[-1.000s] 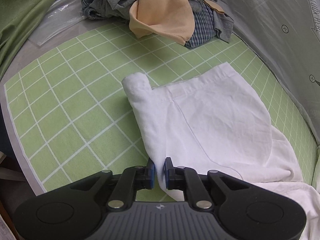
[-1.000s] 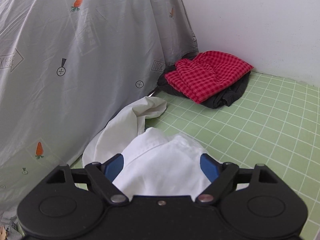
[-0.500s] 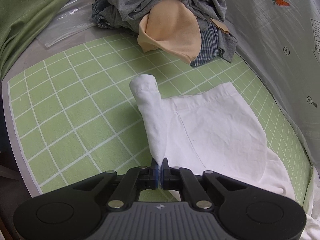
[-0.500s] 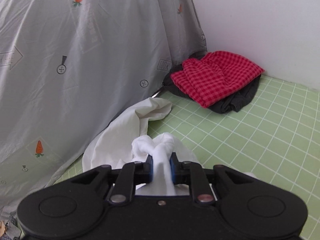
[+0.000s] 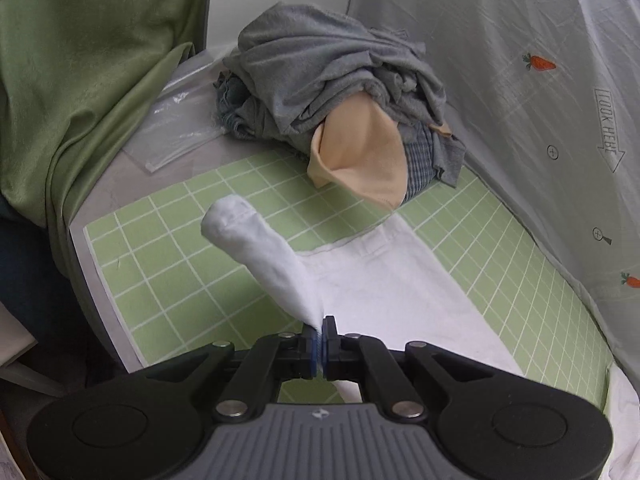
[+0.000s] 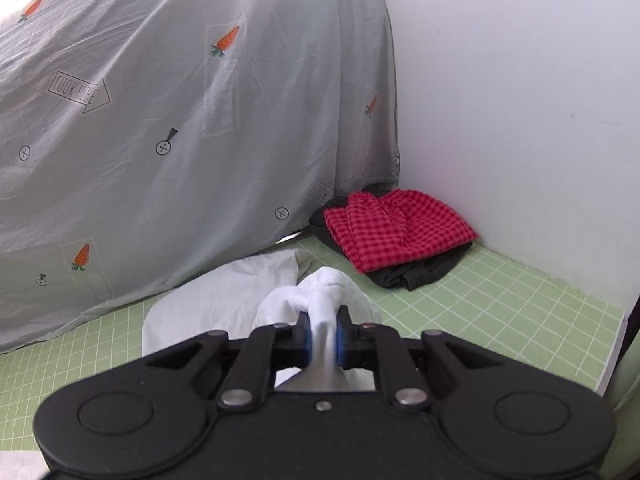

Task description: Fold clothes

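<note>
White cotton garment (image 5: pixel 392 292), the piece being folded, lies spread on the green grid-lined mat (image 5: pixel 168 256) that covers the table, its far part trailing toward the grey carrot-print sheet (image 6: pixel 168 128) hung along the table's back edge. Both tongs have hold of it. The left tongs (image 5: pixel 320 338) are pinched almost fully together on a thin gather of the cloth, and a rolled tube of fabric stands up from them off the mat. The right tongs (image 6: pixel 322 334) have just been closing and now clamp a thick bunched wad of the same white cloth between their blue pads, the wad raised clear of the mat.

The fold itself looks barely begun: two corners are gripped and lifted, but most of the garment is flat and unfolded, and no crease or doubled layer shows yet. Carrying the lifted edge over and laying it down appears to be what comes next.

At the table's far left corner a heap of crumpled grey, peach and checked clothes (image 5: pixel 344 112) waits, seemingly unsorted. In the far right corner a red checked cloth atop a dark garment (image 6: pixel 396 232) sits in a neater stack against the white wall, likely work already finished.
</note>
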`<action>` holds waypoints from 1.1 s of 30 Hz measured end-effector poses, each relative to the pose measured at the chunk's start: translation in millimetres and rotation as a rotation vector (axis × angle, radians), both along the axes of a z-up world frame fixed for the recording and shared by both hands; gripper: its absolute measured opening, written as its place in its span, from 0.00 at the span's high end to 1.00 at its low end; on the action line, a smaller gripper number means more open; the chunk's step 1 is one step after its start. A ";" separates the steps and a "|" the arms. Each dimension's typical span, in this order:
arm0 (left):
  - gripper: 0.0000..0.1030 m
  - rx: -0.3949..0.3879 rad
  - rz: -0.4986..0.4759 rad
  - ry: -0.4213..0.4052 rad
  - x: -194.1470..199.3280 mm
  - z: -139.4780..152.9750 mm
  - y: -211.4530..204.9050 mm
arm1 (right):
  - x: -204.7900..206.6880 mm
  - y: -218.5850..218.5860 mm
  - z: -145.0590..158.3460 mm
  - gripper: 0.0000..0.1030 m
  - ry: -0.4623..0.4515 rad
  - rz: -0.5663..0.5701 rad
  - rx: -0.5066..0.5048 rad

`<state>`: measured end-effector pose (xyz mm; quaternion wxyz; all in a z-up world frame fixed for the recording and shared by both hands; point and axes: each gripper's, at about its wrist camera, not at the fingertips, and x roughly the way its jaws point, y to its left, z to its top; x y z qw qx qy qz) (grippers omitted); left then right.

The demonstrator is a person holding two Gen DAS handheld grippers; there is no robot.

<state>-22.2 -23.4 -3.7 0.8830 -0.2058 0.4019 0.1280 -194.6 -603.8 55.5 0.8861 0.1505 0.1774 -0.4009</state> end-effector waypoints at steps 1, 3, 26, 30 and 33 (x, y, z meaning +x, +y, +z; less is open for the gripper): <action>0.98 0.021 -0.009 -0.032 3.7 13.3 -3.7 | 6.2 -1.7 7.1 0.89 -0.010 0.013 -0.020; 0.98 0.062 -0.034 -0.095 15.7 37.0 -14.3 | 19.4 -5.6 20.3 0.89 -0.027 0.036 -0.059; 0.30 0.135 -0.233 0.019 285.7 -40.6 -168.2 | 222.2 -142.4 -45.2 0.14 0.173 -0.124 -0.016; 0.30 0.186 -0.161 0.192 241.2 -81.5 -140.3 | 200.6 -105.4 -65.3 0.14 0.235 -0.118 -0.023; 0.30 0.127 -0.107 0.253 220.8 -101.4 -120.2 | 187.0 -84.4 -66.2 0.14 0.230 -0.132 -0.004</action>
